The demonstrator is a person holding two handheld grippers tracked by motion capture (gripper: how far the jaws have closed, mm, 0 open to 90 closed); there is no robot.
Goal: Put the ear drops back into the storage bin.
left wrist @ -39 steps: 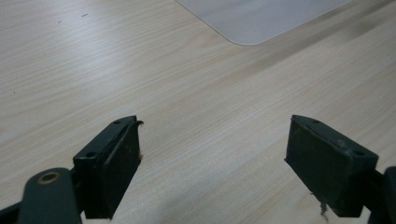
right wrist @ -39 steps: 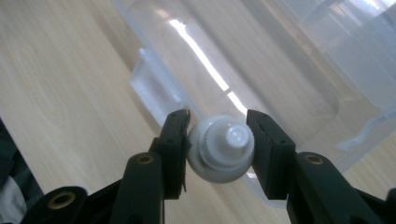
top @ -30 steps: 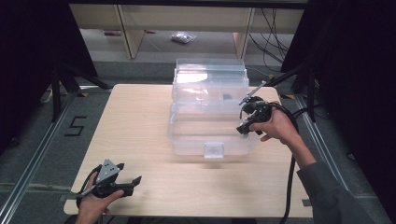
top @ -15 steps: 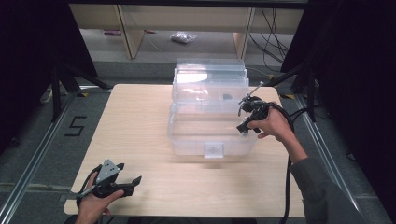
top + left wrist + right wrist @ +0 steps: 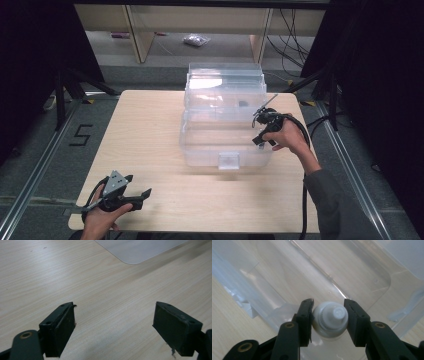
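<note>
Pale wood makes up the one worktop (image 5: 150,130), and two claws are over it. Nearest, at the front left corner, the left claw (image 5: 135,196) sits in a hand (image 5: 100,217) with its jaws spread wide and nothing between them. The left gripper view looks down on bare wood between those two black jaws, with a rounded corner of something flat and pale at the top edge.

Farther back, in the middle, stands one clear plastic box (image 5: 225,125) with its lid up behind it and a small latch at the front. The right claw (image 5: 261,131) is held by the right hand (image 5: 290,137) at the box's right side, over its rim.

The right gripper view shows what the high view cannot: the right claw (image 5: 329,315) is squeezed on one small white bottle (image 5: 329,320), its cap end facing the camera, above the see-through box (image 5: 367,272).

Beyond the worktop, one small bag (image 5: 192,40) lies on the floor.
</note>
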